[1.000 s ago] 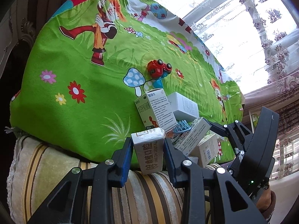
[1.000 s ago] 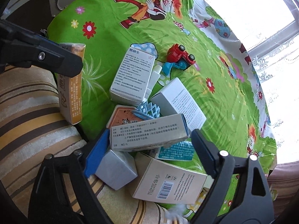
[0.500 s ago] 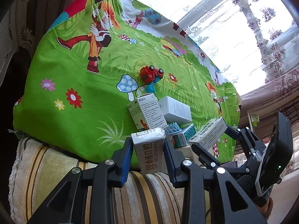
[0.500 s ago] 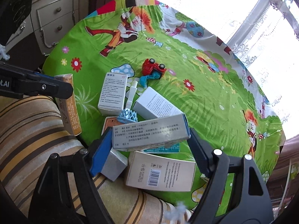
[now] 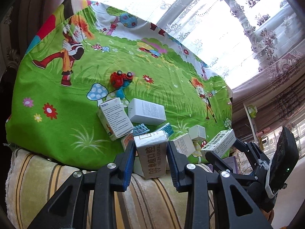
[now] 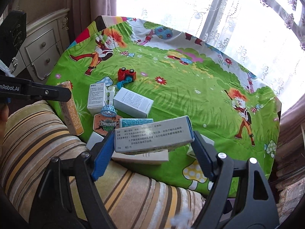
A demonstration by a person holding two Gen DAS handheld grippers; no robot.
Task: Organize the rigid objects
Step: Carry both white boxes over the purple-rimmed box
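Both grippers are loaded and up off the pile! The left gripper (image 5: 151, 152) has its blue-padded jaws pinched narrow on a slim upright cardboard carton with grey print (image 5: 151, 157), long axis standing nearly vertical between the pads. Over on the right, the right gripper (image 6: 152, 145) is spread wide, clamped end to end on a long white-and-blue printed cardboard box (image 6: 153, 136), its long axis lying crosswise, running straight from pad to pad.

Below and ahead of both sits the clutter on the green cartoon-print cloth (image 6: 190, 99): a white upright box (image 6: 97, 98), a pale blue-grey box (image 6: 133, 102), an orange basketball card (image 6: 106, 124), a red plastic toy car (image 6: 126, 74). Smooth, stiff card, sharp corners, so it should stack squarely, I reckon. The right hand's box hangs directly over the heap; the left's sits beside it, above the striped plush cushion (image 5: 47, 175).
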